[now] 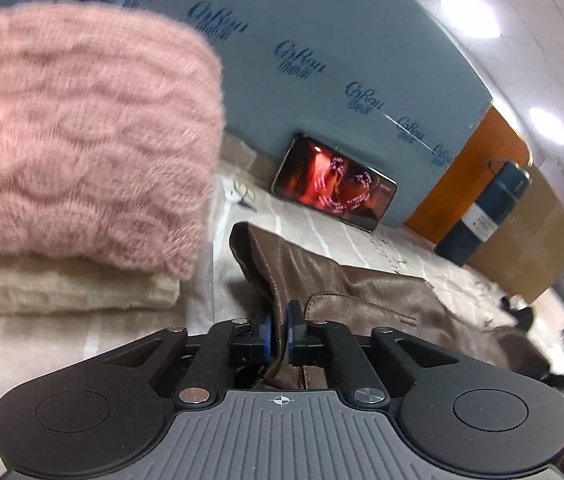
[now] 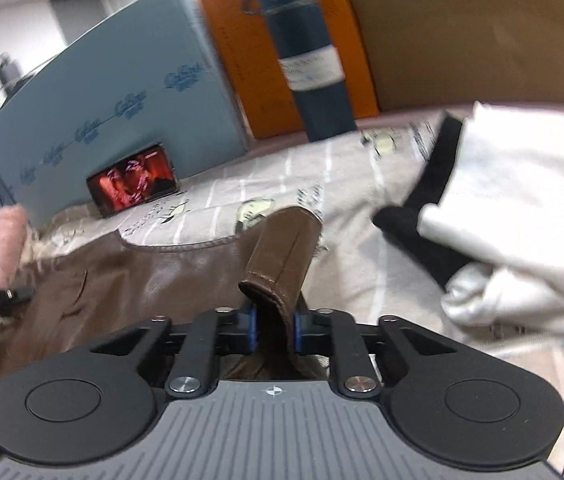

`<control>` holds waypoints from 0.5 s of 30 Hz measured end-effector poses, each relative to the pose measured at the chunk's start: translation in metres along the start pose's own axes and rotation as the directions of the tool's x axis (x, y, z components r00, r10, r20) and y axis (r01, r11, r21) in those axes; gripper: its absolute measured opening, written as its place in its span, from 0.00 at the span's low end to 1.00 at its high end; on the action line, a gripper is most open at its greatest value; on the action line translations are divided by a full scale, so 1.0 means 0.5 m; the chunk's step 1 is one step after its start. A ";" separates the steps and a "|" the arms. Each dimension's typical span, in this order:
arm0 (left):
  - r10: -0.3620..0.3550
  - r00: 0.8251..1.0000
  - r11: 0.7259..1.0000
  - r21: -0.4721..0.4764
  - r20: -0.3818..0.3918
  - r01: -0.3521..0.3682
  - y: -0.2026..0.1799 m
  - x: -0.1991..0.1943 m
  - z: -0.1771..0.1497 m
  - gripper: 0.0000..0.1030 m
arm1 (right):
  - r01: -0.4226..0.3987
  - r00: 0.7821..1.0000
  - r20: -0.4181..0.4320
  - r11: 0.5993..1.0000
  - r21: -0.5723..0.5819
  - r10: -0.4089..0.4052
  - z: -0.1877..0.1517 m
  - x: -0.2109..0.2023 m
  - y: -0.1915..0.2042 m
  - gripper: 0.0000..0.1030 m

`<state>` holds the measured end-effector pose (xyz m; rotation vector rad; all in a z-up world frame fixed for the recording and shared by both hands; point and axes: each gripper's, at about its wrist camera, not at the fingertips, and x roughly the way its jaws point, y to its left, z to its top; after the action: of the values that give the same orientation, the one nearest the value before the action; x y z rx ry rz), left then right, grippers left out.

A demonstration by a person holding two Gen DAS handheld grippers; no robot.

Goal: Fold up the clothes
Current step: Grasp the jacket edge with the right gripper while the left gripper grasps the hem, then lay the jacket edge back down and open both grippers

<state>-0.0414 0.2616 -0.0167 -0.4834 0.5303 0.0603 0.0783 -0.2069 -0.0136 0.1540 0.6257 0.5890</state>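
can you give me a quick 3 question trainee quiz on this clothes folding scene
1. True or false: the left tool is shut on the brown leather garment.
2. What lies directly under the pink knit sweater? A) beige folded knit B) phone C) flask
3. What does the right tool grip?

Key: 1 true. 2 A. 3 A folded edge of the brown leather garment.
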 end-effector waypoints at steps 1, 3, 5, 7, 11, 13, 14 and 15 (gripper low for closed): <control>0.022 1.000 0.999 0.038 0.022 -0.023 -0.014 -0.005 -0.003 0.02 | 0.015 1.000 0.016 0.999 -0.030 -0.015 0.002 -0.001 0.010 0.10; 0.052 0.996 0.993 0.098 0.074 -0.059 -0.036 -0.017 -0.005 0.02 | 0.043 0.998 0.046 0.995 -0.091 -0.039 0.010 0.000 0.027 0.08; 0.056 0.993 0.992 0.108 0.104 -0.067 -0.039 -0.023 0.002 0.02 | 0.060 0.997 0.062 0.989 -0.137 -0.052 0.018 0.005 0.041 0.08; 0.063 0.991 0.991 0.106 0.118 -0.076 -0.035 -0.024 0.009 0.02 | 0.071 0.996 0.062 0.984 -0.165 -0.062 0.026 0.021 0.055 0.08; 0.093 0.995 0.991 0.097 0.031 -0.096 -0.017 0.001 0.009 0.05 | 0.110 0.994 0.008 0.973 -0.205 -0.111 0.031 0.067 0.060 0.14; 0.107 0.994 0.989 0.103 0.014 -0.108 -0.015 0.003 0.010 0.11 | 0.146 0.989 -0.003 0.964 -0.225 -0.150 0.027 0.079 0.058 0.32; 0.111 0.994 0.989 0.101 0.006 -0.111 -0.014 0.002 0.011 0.18 | 0.164 0.986 -0.002 0.959 -0.231 -0.169 0.025 0.081 0.056 0.34; 0.119 0.993 0.987 0.109 0.000 -0.119 -0.014 -0.003 0.012 0.22 | 0.174 0.984 0.002 0.957 -0.234 -0.179 0.025 0.078 0.054 0.39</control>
<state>-0.0384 0.2585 -0.0085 -0.3455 0.5651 0.1437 0.0984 -0.1625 -0.0150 -0.1279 0.5776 0.4865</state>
